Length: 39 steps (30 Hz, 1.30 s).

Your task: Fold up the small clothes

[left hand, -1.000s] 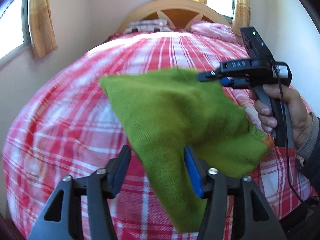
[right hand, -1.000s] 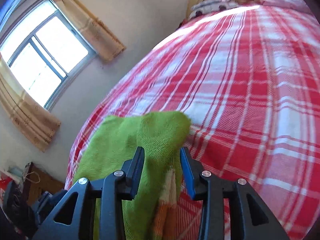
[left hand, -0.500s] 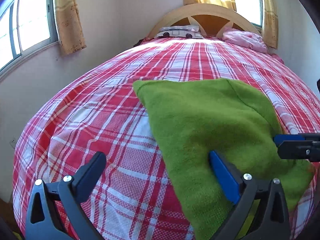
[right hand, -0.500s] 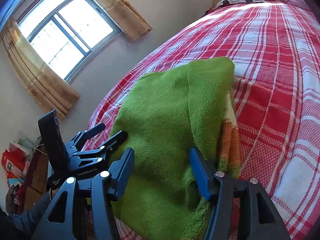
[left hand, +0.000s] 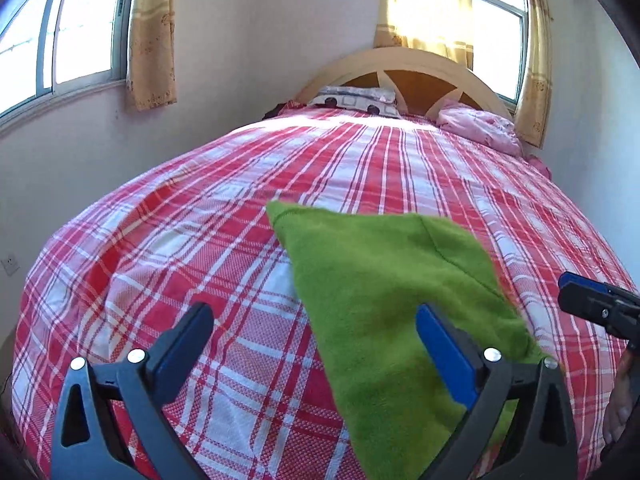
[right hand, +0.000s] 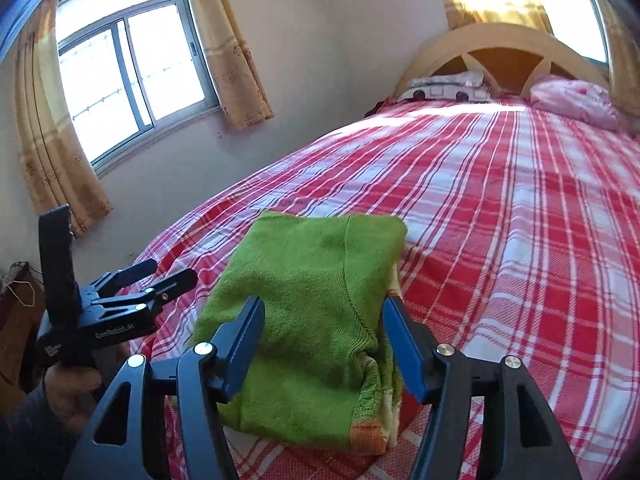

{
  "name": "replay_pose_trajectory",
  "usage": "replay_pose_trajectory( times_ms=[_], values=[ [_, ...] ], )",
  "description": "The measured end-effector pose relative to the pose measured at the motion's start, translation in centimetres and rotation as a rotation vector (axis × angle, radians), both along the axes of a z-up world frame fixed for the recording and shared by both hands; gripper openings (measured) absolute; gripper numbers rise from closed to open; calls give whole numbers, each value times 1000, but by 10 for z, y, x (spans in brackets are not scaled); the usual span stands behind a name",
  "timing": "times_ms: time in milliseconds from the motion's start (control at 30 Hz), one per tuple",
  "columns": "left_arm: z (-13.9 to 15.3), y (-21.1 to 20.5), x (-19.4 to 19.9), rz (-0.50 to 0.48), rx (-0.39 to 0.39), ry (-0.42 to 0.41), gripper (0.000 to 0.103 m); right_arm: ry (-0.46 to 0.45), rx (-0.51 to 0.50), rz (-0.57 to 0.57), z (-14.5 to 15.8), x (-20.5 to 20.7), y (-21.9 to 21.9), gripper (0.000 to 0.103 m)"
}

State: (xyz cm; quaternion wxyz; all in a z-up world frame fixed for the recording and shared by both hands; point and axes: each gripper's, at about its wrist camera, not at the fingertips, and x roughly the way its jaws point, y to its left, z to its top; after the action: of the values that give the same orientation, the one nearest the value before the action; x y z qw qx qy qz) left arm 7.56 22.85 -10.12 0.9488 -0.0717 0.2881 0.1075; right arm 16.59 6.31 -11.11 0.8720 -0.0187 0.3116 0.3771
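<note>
**Two open claws over a folded green knit on a plaid bed**

Two windows lit the room: one in the side wall [right hand: 132, 76] with yellow patterned curtains [right hand: 236, 52], another behind the arched wooden headboard [left hand: 404, 76]. The bed was spread with a red and white plaid cover [left hand: 192, 248], and at its head lay a grey and white patterned pillow [left hand: 356, 98] beside a pink bundle of bedding [left hand: 480, 128]. Pale walls closed the room in; a dark piece of furniture at the lower left of the right wrist view was too cramped to name.

The green knitted garment [right hand: 316, 300] lay folded flat on the cover near the foot of the bed, an orange and cream trim showing along its near edge. The right gripper [right hand: 324, 344] stood just above its near end, jaws having just opened further, spread to either side of the cloth; whether the pads brushed it was hard to say, though they did not pinch it. The left gripper [left hand: 316, 348] gaped fully wide, its left finger over bare plaid, its right finger [left hand: 444, 356] over the garment's near left edge, gripping nothing. A hand [right hand: 76, 396] held its handle.
</note>
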Motion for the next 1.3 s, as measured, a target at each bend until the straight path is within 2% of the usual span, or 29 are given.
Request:
replay_pose_trajectory(
  times_ms=[167, 367, 1300],
  values=[
    [28, -6, -11, -19, -2, -64, 103, -91, 11, -39, 20, -22, -10, 63],
    [41, -9, -18, -27, 2, -96, 103, -121, 31, -60, 32, -28, -19, 64],
    [45, -19, -23, -47, 12, -110, 103, -120, 36, -66, 30, -36, -24, 64]
  ],
)
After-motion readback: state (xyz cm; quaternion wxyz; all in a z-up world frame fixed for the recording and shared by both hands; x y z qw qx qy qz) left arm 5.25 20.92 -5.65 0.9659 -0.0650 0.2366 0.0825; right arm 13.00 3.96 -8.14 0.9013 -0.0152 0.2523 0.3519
